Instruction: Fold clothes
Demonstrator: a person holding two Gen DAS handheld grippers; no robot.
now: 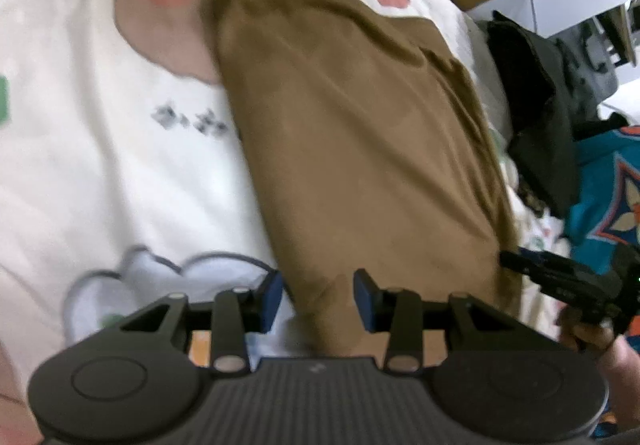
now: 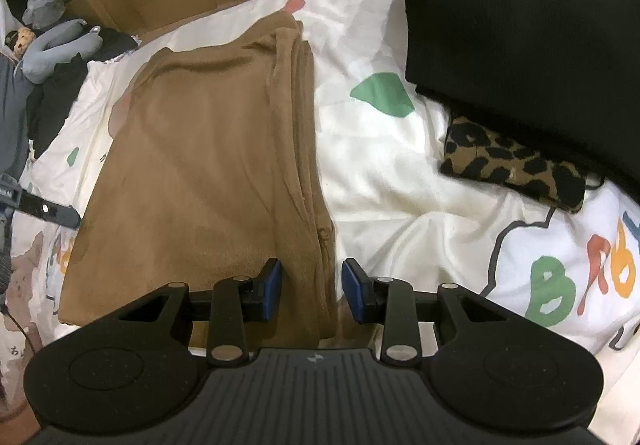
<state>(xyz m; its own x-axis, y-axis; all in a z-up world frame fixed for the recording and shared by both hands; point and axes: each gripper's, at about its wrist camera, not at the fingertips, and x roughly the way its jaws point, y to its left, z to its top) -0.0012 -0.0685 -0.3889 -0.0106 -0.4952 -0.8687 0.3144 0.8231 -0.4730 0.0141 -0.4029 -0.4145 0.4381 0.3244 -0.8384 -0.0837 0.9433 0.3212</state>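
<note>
Left wrist view: your left gripper point(image 1: 318, 299) is spread open over the near corner of the brown garment point(image 1: 360, 133), which lies flat on the white printed sheet point(image 1: 100, 165). Your right gripper point(image 2: 312, 291) also gapes, straddling the garment's folded edge.

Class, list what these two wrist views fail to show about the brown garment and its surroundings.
- Brown garment: near hem hidden behind the right tool in the right wrist view.
- Same garment, left wrist view: blurred, so fold layers are unclear; the left tool covers its near edge.
- Black clothing: cut off by the frame's top and right edges.
- Leopard-print item: partly buried under the black clothing.
</note>
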